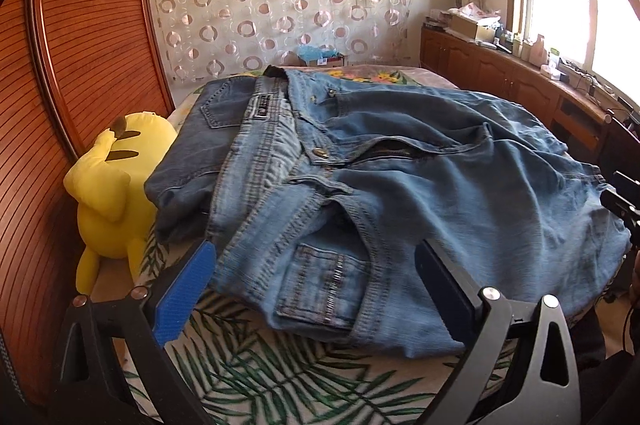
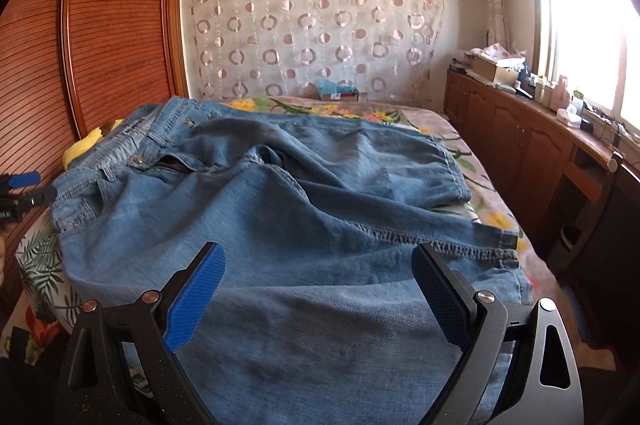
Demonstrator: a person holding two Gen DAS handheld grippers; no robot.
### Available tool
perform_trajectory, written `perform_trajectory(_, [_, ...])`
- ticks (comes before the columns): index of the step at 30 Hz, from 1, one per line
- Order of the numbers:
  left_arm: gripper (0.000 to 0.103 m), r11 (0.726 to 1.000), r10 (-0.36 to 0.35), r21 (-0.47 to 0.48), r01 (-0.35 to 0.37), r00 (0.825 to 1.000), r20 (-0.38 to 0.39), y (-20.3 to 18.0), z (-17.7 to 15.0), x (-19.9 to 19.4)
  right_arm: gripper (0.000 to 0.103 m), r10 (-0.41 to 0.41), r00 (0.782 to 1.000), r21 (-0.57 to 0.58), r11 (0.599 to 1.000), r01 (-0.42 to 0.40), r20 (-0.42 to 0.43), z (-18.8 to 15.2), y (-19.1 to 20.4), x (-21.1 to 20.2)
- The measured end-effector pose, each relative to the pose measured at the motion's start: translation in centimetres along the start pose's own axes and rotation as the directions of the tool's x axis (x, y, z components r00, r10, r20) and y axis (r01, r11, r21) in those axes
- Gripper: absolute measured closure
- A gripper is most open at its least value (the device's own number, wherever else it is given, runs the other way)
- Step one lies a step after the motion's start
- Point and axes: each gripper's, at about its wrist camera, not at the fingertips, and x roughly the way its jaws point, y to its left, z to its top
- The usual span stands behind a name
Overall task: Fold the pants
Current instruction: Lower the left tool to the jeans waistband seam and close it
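Left gripper (image 1: 316, 265): jaws wide apart, over the waistband.
Right gripper (image 2: 318, 267): gaping, nothing held.
Jeans (image 2: 280, 193): rumpled, beneath both.

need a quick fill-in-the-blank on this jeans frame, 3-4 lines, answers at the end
1. The jeans lie spread on a ____ with a leaf and flower print.
2. The plush toy beside the waistband is coloured ____.
3. Both the left gripper and the right gripper have their jaws ____, holding nothing.
4. The button at the waistband is ____, with the zip below it parted.

Missing words: bed; yellow; open; undone
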Motion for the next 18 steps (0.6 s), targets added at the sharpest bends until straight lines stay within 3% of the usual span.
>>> perform_trajectory(8, [0.036, 1.0, -0.008, 0.019, 0.009, 1.0, -0.03, 2.5, 0.9, 2.0, 0.009, 0.012, 0.999, 0.01, 1.0, -0.012, -0.048, -0.6, -0.3, -0.4])
perform_trajectory(18, [0.063, 0.999, -0.043, 0.011, 0.044, 0.994, -0.101, 3.6, -0.1, 4.2, 0.009, 0.013, 0.999, 0.013, 1.0, -0.013, -0.045, -1.3, -1.4, -2.4])
